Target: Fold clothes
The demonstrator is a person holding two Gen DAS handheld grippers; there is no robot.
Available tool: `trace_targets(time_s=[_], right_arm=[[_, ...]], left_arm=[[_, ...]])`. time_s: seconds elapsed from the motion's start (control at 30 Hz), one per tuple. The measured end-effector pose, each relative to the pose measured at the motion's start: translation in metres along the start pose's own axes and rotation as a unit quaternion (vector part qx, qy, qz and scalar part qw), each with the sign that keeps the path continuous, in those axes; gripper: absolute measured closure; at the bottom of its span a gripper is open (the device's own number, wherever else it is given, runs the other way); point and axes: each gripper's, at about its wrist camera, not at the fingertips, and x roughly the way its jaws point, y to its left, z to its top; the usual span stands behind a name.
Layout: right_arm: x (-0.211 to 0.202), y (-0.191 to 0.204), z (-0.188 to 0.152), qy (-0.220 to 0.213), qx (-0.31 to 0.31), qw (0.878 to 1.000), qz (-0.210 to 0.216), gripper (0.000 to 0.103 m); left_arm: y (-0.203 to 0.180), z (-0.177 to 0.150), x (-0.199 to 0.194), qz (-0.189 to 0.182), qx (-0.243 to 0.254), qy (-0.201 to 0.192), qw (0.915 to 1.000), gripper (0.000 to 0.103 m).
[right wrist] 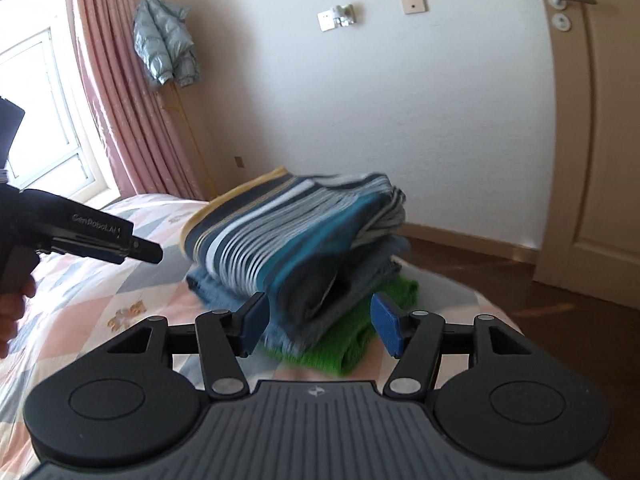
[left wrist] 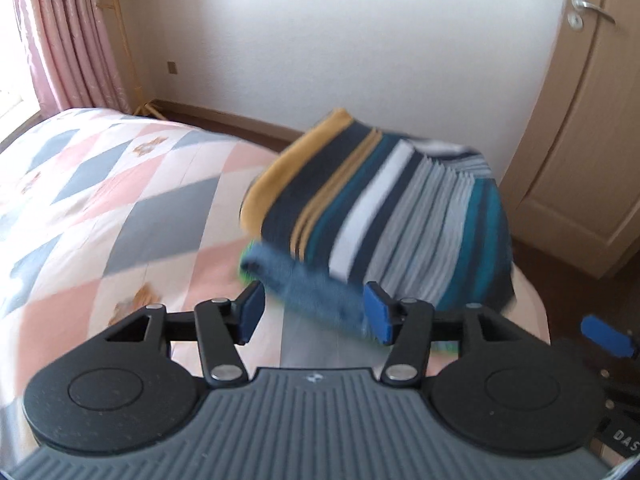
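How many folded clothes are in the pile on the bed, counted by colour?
Striped (navy, teal, white, yellow), on top: 1
Blue, in the middle: 1
Green, at the bottom: 1
Total: 3 folded clothes that I can tell apart; the picture is blurred, so a thin layer could be hidden.

I hold my left gripper [left wrist: 315,312] level with its blue pads spread wide and nothing between them, my right gripper [right wrist: 319,324] equally parted just beside it, my left hand [right wrist: 12,308] wrapped around its handle.
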Motion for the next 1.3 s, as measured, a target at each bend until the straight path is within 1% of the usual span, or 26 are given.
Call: trace_targets(time_s=[0.03,0.07,0.1,0.17,0.23,0.27,0.3,0.37,0.43,0.5,0.57,0.6,0.63,0.67,0.77,0.83,0.9,1.0,1.1,1.17,1.2,1.3], right_arm=[[-0.011,0.003,-0.002,-0.001,0.010,1.000,-0.001,0.040],[-0.022,0.006,-0.003,-0.002,0.018,1.000,-0.002,0.036],[-0.033,0.011,-0.001,-0.004,0.021,1.000,-0.001,0.036],[-0.057,0.025,0.003,-0.013,0.022,1.000,-0.003,0.034],[-0.082,0.038,0.010,-0.020,0.021,1.000,-0.004,0.028],[-0.094,0.046,0.013,-0.023,0.020,1.000,-0.003,0.024],[-0.105,0.053,0.016,-0.024,0.021,0.999,-0.003,0.024],[-0.122,0.065,0.023,-0.024,0.020,1.000,-0.003,0.020],[-0.138,0.077,0.028,-0.027,0.018,0.999,-0.005,0.018],[-0.151,0.089,0.034,-0.025,0.016,1.000,-0.009,0.010],[-0.163,0.099,0.038,-0.022,0.022,0.999,-0.013,0.008],[-0.169,0.104,0.040,-0.020,0.026,0.999,-0.014,0.003],[-0.175,0.108,0.042,-0.016,0.032,0.999,-0.014,0.002],[-0.180,0.111,0.043,-0.010,0.034,0.999,-0.015,0.002],[-0.195,0.123,0.047,0.007,0.037,0.999,-0.021,0.002],[-0.204,0.130,0.049,0.014,0.030,0.999,-0.031,0.002],[-0.216,0.136,0.049,0.015,0.025,0.999,-0.042,0.000],[-0.228,0.140,0.048,0.015,0.020,0.998,-0.063,0.000],[-0.234,0.141,0.045,0.022,0.019,0.996,-0.084,0.000],[-0.235,0.141,0.043,0.030,0.020,0.994,-0.100,0.000],[-0.236,0.140,0.041,0.032,0.024,0.994,-0.106,0.000],[-0.236,0.134,0.037,0.046,0.046,0.992,-0.112,0.000]], left_arm=[[-0.003,-0.006,-0.011,0.003,0.001,0.002,1.0000,0.048],[-0.004,-0.011,-0.024,0.007,0.003,0.003,1.0000,0.044],[-0.005,-0.015,-0.038,0.014,0.005,0.004,0.9999,0.040],[-0.006,-0.021,-0.065,0.028,0.013,0.003,0.9995,0.037],[-0.003,-0.025,-0.096,0.035,0.012,-0.001,0.9993,0.031],[0.000,-0.026,-0.111,0.033,0.008,-0.004,0.9994,0.026],[0.004,-0.027,-0.126,0.031,0.002,-0.007,0.9995,0.020],[0.012,-0.029,-0.155,0.027,-0.010,-0.014,0.9995,0.015],[0.019,-0.031,-0.179,0.023,-0.017,-0.017,0.9995,0.014],[0.024,-0.035,-0.202,0.024,-0.017,-0.023,0.9993,0.010],[0.028,-0.039,-0.223,0.025,-0.016,-0.028,0.9992,0.007],[0.030,-0.040,-0.233,0.024,-0.016,-0.029,0.9991,0.005],[0.031,-0.042,-0.242,0.023,-0.015,-0.032,0.9991,0.004],[0.032,-0.045,-0.251,0.024,-0.011,-0.034,0.9990,0.001],[0.032,-0.050,-0.275,0.027,0.000,-0.042,0.9988,0.001],[0.032,-0.053,-0.288,0.021,0.006,-0.048,0.9986,0.001],[0.030,-0.055,-0.297,0.019,0.015,-0.059,0.9980,0.001],[0.022,-0.060,-0.310,0.032,0.031,-0.074,0.9963,0.001],[0.012,-0.069,-0.320,0.054,0.046,-0.095,0.9929,0.001],[0.008,-0.076,-0.322,0.062,0.045,-0.091,0.9929,0.001],[0.007,-0.079,-0.321,0.062,0.045,-0.081,0.9938,0.001],[0.008,-0.086,-0.316,0.031,0.040,-0.051,0.9974,0.001]])
